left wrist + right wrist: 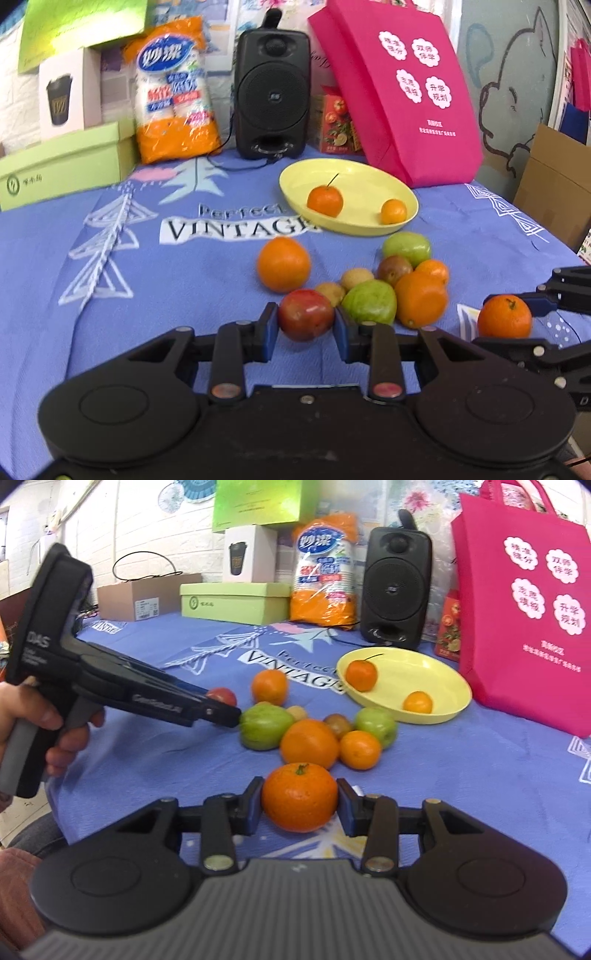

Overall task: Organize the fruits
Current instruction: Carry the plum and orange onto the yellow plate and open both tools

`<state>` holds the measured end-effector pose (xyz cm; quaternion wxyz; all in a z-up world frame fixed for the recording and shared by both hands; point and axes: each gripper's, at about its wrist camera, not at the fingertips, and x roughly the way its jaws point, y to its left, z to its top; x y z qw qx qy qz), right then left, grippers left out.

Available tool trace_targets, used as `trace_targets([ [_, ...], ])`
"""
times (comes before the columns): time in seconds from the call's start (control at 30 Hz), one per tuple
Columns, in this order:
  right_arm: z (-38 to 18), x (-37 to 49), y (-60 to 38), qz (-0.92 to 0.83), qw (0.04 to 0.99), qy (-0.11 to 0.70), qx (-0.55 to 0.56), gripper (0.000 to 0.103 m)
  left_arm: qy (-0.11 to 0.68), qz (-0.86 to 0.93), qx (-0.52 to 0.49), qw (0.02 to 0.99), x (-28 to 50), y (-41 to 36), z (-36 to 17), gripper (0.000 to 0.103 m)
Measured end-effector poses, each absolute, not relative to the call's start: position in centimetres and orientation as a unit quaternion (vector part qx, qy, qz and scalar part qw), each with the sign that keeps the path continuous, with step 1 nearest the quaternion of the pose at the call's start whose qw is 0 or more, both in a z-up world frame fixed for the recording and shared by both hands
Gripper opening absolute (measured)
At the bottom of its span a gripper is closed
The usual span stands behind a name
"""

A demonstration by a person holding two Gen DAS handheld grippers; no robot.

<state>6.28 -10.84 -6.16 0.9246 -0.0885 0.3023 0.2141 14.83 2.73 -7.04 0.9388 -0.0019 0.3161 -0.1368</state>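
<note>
My left gripper is shut on a red apple at the near edge of the fruit pile; it also shows in the right wrist view. My right gripper is shut on a mandarin with a green stem, seen in the left wrist view at the right. A yellow plate behind the pile holds two small mandarins. The pile on the blue cloth has a big orange, green fruits, more oranges and small brown fruits.
Along the back stand a black speaker with a cable, an orange cup package, green boxes, a pink bag and a red carton. A cardboard box sits off the right edge.
</note>
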Motion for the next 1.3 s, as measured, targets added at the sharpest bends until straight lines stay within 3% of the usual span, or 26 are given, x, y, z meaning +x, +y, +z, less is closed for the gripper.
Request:
trace_targets([
  [0.33, -4.3, 9.4, -14.5, 0.183, 0.938, 0.282, -0.086, 0.040, 0.318, -0.142, -0.008, 0.938, 17.3, 2.1, -4.9, 0.031],
  [0.6, -2.5, 15.6, -17.3, 0.169, 0.945, 0.269, -0.076, 0.040, 0.306, -0.193, 0.042, 0.931, 21.5, -3.4, -3.5, 0.031],
  [1.13, -5.6, 29.3, -17.9, 0.182, 0.924, 0.335, -0.025, 0.040, 0.362, -0.196, 0.058, 0.910, 30.7, -8.1, -7.1, 0.032],
  [1.2, -6.0, 30.0, -17.6, 0.180, 0.923, 0.339, -0.024, 0.040, 0.367, -0.185, 0.054, 0.910, 31.3, -8.1, -7.6, 0.034],
  [1.3, -6.4, 30.6, -17.2, 0.173, 0.922, 0.347, -0.026, 0.040, 0.363, -0.184, 0.049, 0.912, 31.2, -7.7, -7.5, 0.047],
])
